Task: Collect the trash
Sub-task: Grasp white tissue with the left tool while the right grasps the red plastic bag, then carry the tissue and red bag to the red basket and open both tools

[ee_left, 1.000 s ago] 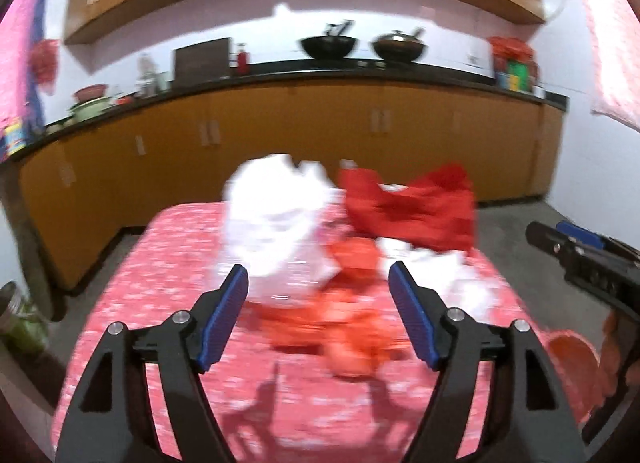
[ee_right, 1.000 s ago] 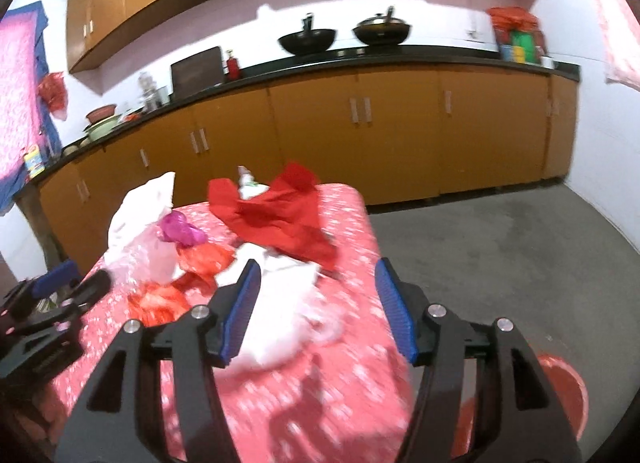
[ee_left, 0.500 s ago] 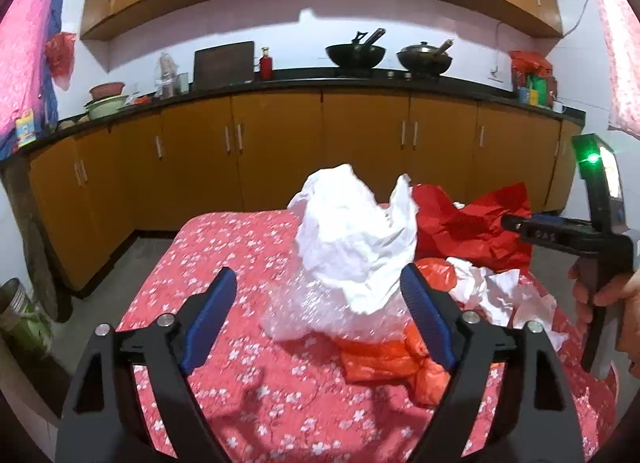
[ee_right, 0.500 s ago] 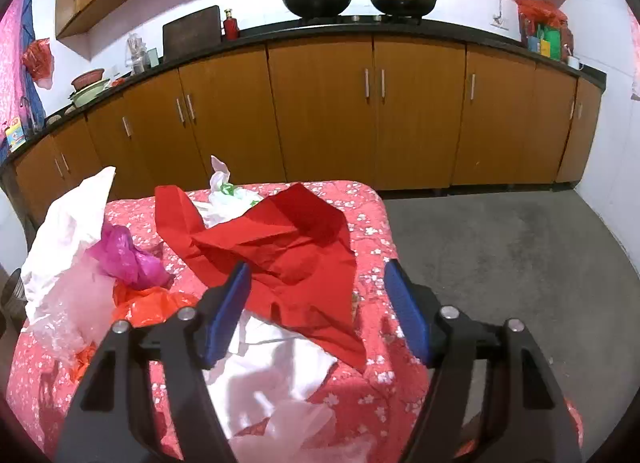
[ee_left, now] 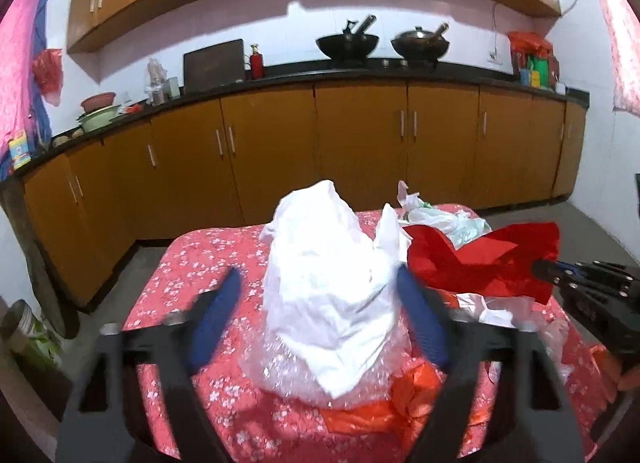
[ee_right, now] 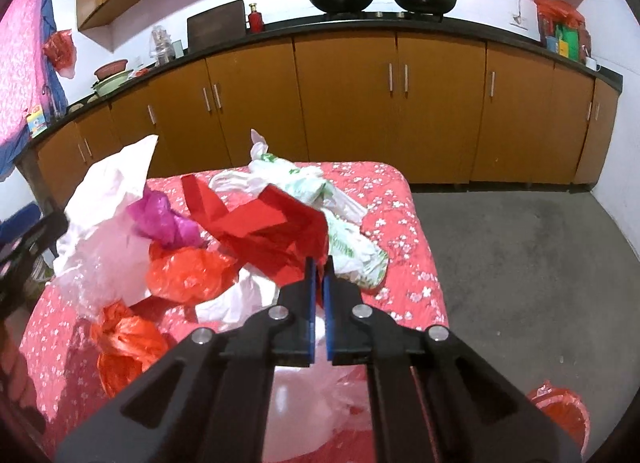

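Observation:
A heap of trash lies on the table with the red flowered cloth (ee_left: 200, 263). My left gripper (ee_left: 318, 277) straddles a crumpled white sheet (ee_left: 328, 295) on bubble wrap (ee_left: 280, 371). Its jaws are closing; the right pad touches the sheet and the left pad stands clear. My right gripper (ee_right: 318, 263) is shut on the near edge of the red paper (ee_right: 272, 231), and it shows in the left wrist view too (ee_left: 540, 269), with the red paper (ee_left: 480, 263). Orange plastic bags (ee_right: 184, 275), a magenta bag (ee_right: 164, 219) and a white-green bag (ee_right: 344, 239) lie around.
Brown cabinets (ee_left: 360, 151) under a black counter run along the far wall. Grey floor (ee_right: 520, 263) lies to the right of the table. An orange-red bag or bin (ee_right: 560, 411) sits on the floor at the lower right. A container (ee_left: 24, 327) stands on the floor at the left.
The left gripper has moved in on the white sheet and its jaws have narrowed. The right gripper, open before, has come down and shut on the red paper's edge.

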{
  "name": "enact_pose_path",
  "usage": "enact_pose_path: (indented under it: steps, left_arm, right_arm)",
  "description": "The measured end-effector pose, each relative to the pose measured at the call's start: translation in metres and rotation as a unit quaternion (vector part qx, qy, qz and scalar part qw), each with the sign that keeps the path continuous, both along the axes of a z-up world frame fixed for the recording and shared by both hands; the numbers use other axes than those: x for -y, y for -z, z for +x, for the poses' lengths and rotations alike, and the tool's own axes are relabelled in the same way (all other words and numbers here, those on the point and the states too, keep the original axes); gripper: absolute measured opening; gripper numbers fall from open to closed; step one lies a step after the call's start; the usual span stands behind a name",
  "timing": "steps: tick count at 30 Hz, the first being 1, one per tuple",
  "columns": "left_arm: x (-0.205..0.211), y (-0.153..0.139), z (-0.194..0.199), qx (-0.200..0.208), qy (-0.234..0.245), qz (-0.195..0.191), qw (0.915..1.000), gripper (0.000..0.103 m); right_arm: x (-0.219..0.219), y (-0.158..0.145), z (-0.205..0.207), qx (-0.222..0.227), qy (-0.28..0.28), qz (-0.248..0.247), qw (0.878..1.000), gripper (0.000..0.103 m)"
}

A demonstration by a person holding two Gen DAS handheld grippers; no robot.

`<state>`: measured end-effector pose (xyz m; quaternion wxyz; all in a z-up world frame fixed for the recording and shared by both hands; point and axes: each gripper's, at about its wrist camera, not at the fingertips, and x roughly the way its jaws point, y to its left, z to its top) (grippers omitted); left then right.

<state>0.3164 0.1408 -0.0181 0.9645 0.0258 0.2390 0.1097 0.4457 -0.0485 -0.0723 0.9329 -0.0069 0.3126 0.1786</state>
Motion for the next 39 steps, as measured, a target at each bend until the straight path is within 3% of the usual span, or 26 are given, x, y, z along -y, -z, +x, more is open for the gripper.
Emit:
enact_pose_path:
  steps: [1, 3, 4, 6, 15, 24, 39]
  left_arm:
    - [-0.002, 0.002, 0.004, -0.011, 0.006, -0.004, 0.9999, 0.033]
    - [-0.011, 0.007, 0.005, -0.029, 0.014, -0.019, 0.9993, 0.013]
    - [-0.015, 0.009, 0.004, -0.032, 0.015, -0.026, 0.9990, 0.005]
    - [-0.025, 0.011, -0.002, -0.032, 0.015, -0.043, 0.9985, 0.002]
    - [-0.059, -0.002, -0.037, -0.005, 0.000, -0.070, 0.9975, 0.001]
    - [-0.097, 0.002, -0.053, -0.009, -0.039, -0.073, 0.9965, 0.001]
    - [-0.094, -0.030, -0.073, 0.023, -0.023, -0.068, 0.9972, 0.001]
  right_arm:
    - [0.001, 0.000, -0.001, -0.001, 0.001, 0.001, 1.000, 0.005]
    - [0.004, 0.000, -0.002, -0.003, 0.003, 0.008, 1.000, 0.005]
    - [0.005, -0.001, -0.003, -0.003, 0.004, 0.010, 1.000, 0.005]
    - [0.006, -0.002, -0.004, -0.001, 0.006, 0.012, 1.000, 0.005]
    - [0.006, -0.009, -0.015, 0.011, 0.002, 0.018, 1.000, 0.005]
    - [0.006, -0.025, -0.032, 0.031, -0.006, 0.025, 0.999, 0.004]
    - [0.015, -0.064, -0.067, 0.079, 0.001, 0.045, 0.996, 0.003]
